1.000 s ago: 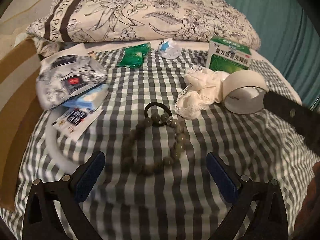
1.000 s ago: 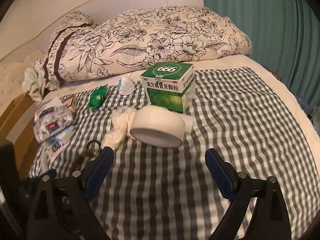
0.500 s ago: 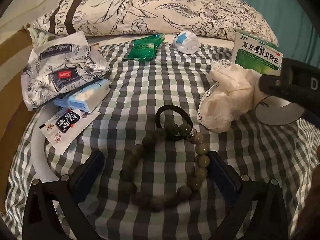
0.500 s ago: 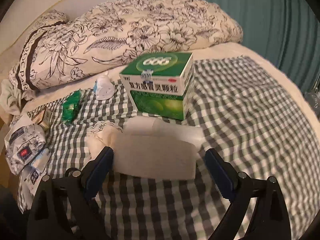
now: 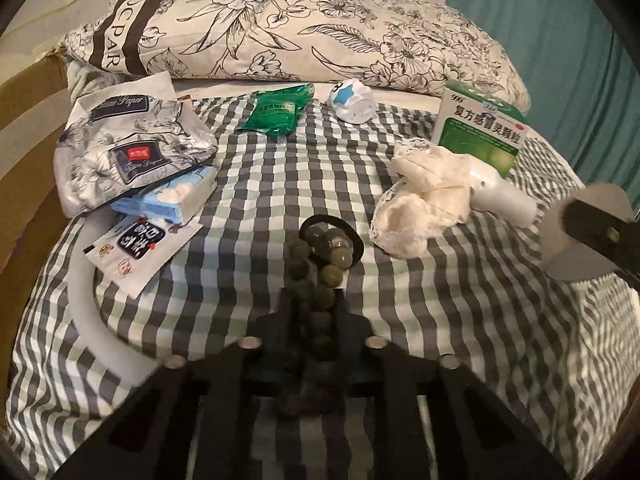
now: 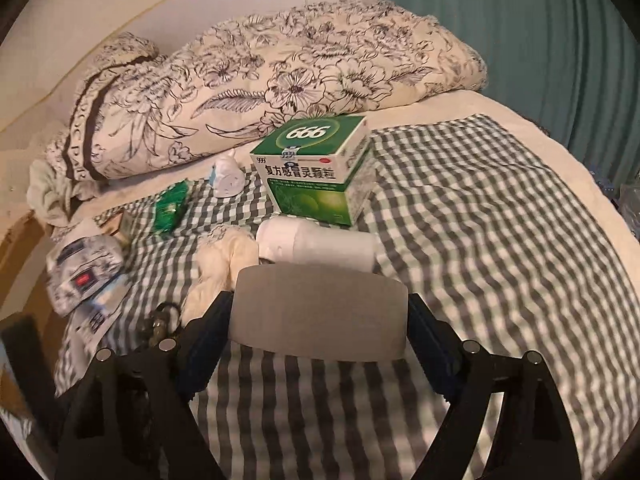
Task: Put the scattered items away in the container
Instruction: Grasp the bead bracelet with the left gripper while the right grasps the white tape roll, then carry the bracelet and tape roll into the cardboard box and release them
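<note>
Pulled together from wide apart a second ago: left gripper (image 5: 314, 300), now clamped on the near end of a bead bracelet (image 5: 332, 276), which is bunched into a narrow line instead of an open ring. Just been closing as well: right gripper (image 6: 318, 298), pads now flat against both sides of a white tub (image 6: 320, 320), which earlier lay on its side against the cloth. Inside of the tub hidden from both cameras, so cannot tell its contents.

Spread over a grey-and-white checked sheet (image 5: 440, 320), one of each:
- Black hair tie (image 5: 356, 240), touching the far beads of the bracelet.
- Cream lacy cloth (image 5: 424, 200), crumpled, right of the hair tie.
- White cylinder (image 5: 504, 196), lying on its side, against the cloth and just in front of the box.
- Green medicine box (image 6: 320, 176), upright, shut, contents unseen.
- Green sachet (image 5: 278, 114), near the pillow.
- Small white-and-blue object (image 5: 352, 102), beside the green sachet.
- Floral tissue pack (image 5: 128, 148), far left, overlapping a blue tissue pack (image 5: 172, 198).
- Flat white sachet with a black label (image 5: 140, 244), just in front of the blue pack.
- Curved white tube (image 5: 80, 292) along the left edge of the sheet.

Behind everything, one floral pillow (image 5: 300, 24). Ten loose items in all outside the tub, bracelet included.
</note>
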Tool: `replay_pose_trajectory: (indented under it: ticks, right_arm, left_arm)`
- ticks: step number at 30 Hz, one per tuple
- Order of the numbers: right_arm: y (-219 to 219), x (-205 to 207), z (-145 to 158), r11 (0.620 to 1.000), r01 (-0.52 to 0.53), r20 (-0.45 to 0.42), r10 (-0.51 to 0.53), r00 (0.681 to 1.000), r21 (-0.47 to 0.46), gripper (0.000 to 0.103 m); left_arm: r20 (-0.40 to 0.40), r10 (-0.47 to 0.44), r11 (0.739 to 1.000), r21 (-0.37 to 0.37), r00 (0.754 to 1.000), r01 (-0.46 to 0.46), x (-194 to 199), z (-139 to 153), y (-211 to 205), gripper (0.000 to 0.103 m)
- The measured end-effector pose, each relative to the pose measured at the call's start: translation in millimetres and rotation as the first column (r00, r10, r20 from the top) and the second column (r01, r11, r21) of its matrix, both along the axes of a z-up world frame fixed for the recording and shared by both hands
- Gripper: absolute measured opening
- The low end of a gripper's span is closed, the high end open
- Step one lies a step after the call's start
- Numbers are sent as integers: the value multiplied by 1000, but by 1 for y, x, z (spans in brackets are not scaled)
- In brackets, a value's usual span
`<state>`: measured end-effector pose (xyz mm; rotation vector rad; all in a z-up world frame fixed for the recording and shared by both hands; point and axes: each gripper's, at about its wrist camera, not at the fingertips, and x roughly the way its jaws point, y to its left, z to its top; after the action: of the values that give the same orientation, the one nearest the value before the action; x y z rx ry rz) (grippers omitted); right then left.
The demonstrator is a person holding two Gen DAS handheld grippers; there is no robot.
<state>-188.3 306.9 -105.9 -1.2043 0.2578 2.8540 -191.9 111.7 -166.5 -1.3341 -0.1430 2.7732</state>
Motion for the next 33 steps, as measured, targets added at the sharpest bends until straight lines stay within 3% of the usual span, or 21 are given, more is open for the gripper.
replay_pose_trajectory:
  ticks: [8,16,21,33]
  right_arm:
    - [-2,54,36,1000,-29,-42,29,999,6,84]
    - [-26,104,66,996,-84,-71,85,994,9,84]
    - [-42,136,89,994,-107,-100,108,989,13,84]
    - [-118,172,142,978,-193,-148,204,968,83,84]
  left_arm:
    - [-44,-31,999,28,999,33,47,34,-4,11]
    - [-117,-27,999,40,993,32,90,90,-16,11]
    - [-160,-1,999,49,987,9,118,128,-39,11]
    - [-176,65,992,122,982,-44,158,172,-125,11]
